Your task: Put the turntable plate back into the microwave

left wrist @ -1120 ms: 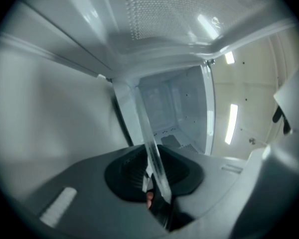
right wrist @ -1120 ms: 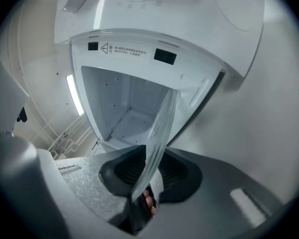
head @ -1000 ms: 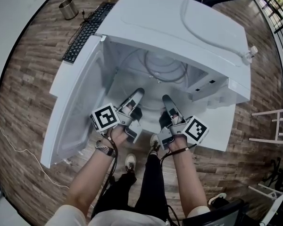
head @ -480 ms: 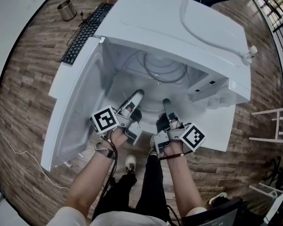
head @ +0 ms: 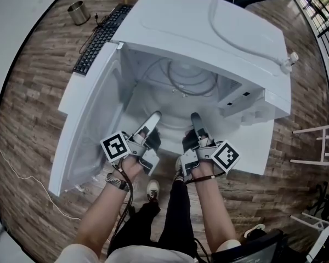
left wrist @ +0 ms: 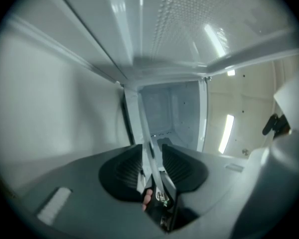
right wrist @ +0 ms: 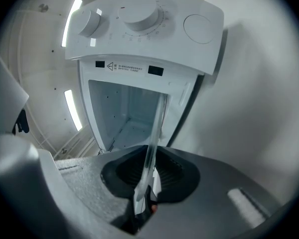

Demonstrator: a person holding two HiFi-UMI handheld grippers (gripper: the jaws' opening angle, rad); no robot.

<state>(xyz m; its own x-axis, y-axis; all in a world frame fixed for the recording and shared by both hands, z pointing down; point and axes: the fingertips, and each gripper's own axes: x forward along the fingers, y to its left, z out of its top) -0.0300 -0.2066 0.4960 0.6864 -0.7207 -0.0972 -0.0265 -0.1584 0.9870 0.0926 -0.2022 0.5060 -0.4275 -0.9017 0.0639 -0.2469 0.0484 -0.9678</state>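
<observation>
Glass plate (right wrist: 156, 123) rim runs between both pairs of jaws. The left gripper (left wrist: 153, 151) has just been spreading, pads clear of it; the right gripper (right wrist: 150, 161) has been closing and pinches it. Beyond, the plate reaches into the open microwave (head: 208, 26). Seating looks under way; next, probably settle it flat and let go.

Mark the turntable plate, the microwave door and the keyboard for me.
turntable plate (right wrist: 149, 151), right gripper view, its glass edge between the jaws.
microwave door (head: 93, 119), head view, inner face of the open door.
keyboard (head: 100, 37), head view, middle of the keys.
</observation>
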